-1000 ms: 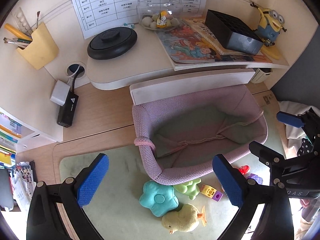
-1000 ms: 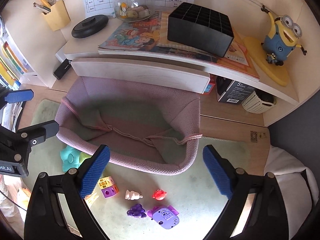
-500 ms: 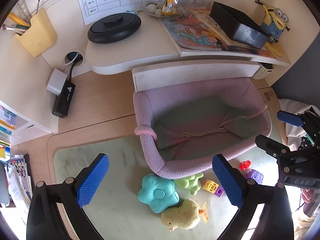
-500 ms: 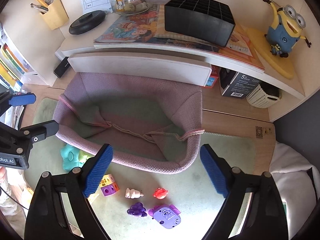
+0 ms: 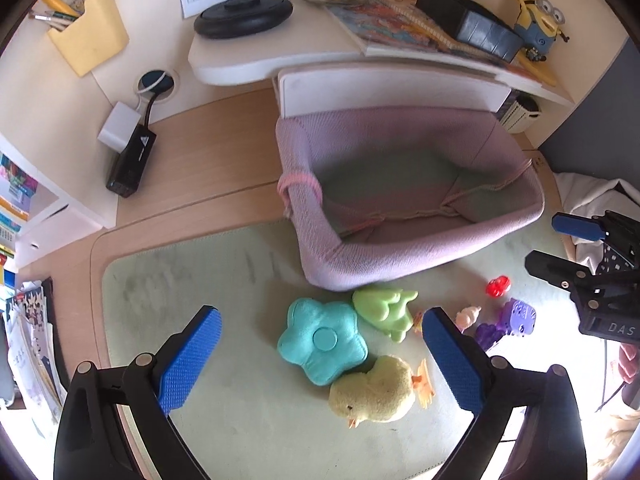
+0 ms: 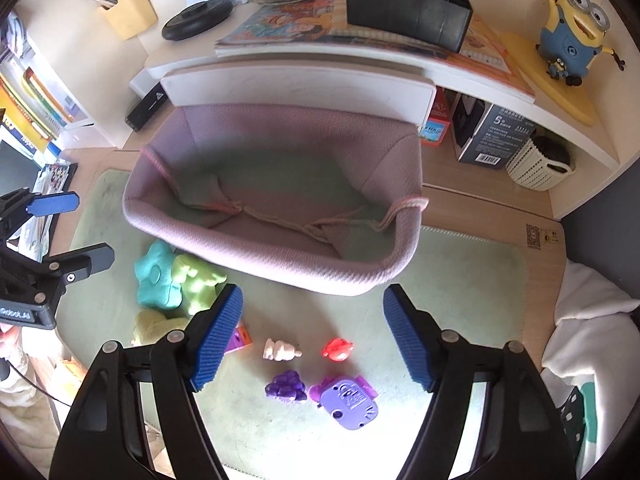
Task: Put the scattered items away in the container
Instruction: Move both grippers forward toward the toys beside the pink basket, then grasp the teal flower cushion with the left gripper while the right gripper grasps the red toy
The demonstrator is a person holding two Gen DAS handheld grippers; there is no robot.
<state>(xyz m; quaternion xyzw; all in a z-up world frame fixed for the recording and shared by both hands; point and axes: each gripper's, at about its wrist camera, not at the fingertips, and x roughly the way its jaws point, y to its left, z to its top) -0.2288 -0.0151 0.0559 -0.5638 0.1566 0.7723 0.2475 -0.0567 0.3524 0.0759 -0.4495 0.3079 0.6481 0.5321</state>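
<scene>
A wooden bench (image 5: 208, 148) carries a pale green mat (image 5: 192, 280), on which sit a pink fabric basket (image 5: 400, 256), a teal star cushion (image 5: 322, 340), a yellow plush duck (image 5: 374, 394) and small plastic toys (image 6: 312, 372).

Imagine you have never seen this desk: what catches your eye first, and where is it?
The pink fabric basket dominates the middle of the green mat. In front of it lie small toys: a teal star cushion beside a yellow plush duck.
</scene>
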